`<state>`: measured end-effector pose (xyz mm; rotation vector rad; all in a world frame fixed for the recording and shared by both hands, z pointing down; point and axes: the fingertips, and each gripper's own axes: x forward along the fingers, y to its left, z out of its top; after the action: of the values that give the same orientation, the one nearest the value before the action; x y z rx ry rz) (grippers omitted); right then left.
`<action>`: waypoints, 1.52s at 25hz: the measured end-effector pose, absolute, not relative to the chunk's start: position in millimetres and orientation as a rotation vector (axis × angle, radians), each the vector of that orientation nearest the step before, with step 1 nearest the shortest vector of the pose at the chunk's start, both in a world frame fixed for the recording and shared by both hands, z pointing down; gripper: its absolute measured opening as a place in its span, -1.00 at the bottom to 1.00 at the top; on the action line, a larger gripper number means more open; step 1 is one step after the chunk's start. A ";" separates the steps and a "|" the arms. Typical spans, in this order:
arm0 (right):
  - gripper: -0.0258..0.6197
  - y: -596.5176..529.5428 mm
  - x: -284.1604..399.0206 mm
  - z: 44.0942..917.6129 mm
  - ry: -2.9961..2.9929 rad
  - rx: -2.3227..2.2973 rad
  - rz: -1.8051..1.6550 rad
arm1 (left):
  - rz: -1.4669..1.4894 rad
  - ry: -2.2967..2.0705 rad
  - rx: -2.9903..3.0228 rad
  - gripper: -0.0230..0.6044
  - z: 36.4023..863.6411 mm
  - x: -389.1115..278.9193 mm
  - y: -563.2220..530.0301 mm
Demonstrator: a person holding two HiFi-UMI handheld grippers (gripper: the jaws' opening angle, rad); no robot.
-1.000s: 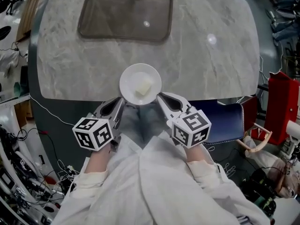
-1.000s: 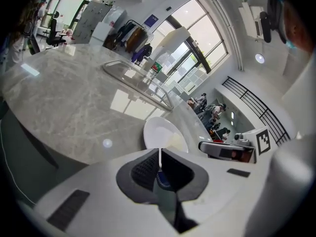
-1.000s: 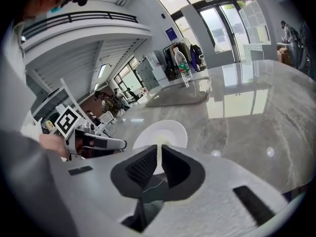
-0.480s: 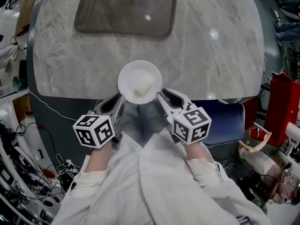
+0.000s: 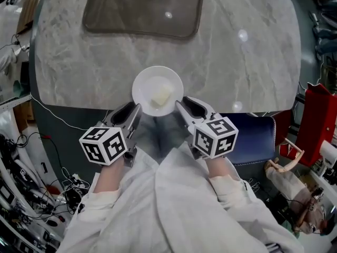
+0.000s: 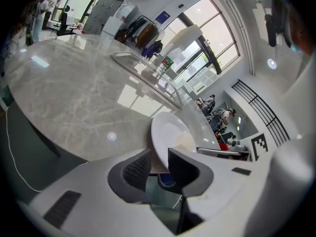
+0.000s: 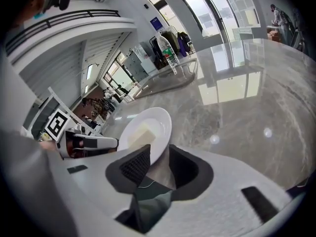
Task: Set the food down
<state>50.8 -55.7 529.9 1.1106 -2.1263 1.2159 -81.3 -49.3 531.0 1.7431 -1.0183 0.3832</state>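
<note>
A white plate (image 5: 145,88) carries a pale block of food (image 5: 160,96) and hangs over the near edge of the grey marble table (image 5: 237,73). My left gripper (image 5: 135,111) is shut on the plate's left near rim, and my right gripper (image 5: 179,107) is shut on its right near rim. In the left gripper view the plate (image 6: 165,135) stands edge-on between the jaws of the left gripper (image 6: 159,166). In the right gripper view the right gripper (image 7: 159,161) pinches the plate (image 7: 157,127), with the food (image 7: 139,135) lying on it.
A dark sink basin (image 5: 142,9) is sunk into the table's far side. A blue chair seat (image 5: 253,136) stands to the right below the table edge, with a red bag (image 5: 318,120) beyond it. Cables (image 5: 31,194) clutter the floor at left.
The plate, held by both grippers, has moved a little further over the table's near edge. Both grips are unchanged.
</note>
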 end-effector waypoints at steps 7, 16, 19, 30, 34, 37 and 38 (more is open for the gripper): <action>-0.64 -56.5 47.1 533.2 -2.106 1.118 1.186 | 0.379 -1.007 1.743 -0.59 533.9 -81.8 -51.8; -0.74 -60.2 49.4 535.1 -2.092 1.152 1.233 | 0.378 -0.999 1.744 -0.69 535.6 -78.7 -55.5; -0.74 -60.6 49.6 534.8 -2.099 1.165 1.244 | 0.357 -1.000 1.736 -0.70 535.6 -78.9 -56.7; -0.80 -66.6 47.7 529.1 -2.111 1.203 1.287 | 0.401 -1.063 1.734 -0.70 534.5 -83.2 -56.9; -0.80 -72.4 43.4 520.8 -2.137 1.179 1.283 | 0.397 -1.076 1.755 -0.70 524.3 -87.9 -65.0; -0.80 -77.9 44.6 510.5 -2.149 1.181 1.277 | 0.387 -1.088 1.772 -0.70 512.8 -86.5 -70.0; -0.80 -80.9 45.0 506.2 -2.157 1.180 1.275 | 0.383 -1.093 1.778 -0.70 508.5 -86.1 -72.3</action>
<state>45.0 -80.9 506.2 1.1802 -2.1567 1.2750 -86.1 -72.3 508.5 1.7782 -1.0926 0.3832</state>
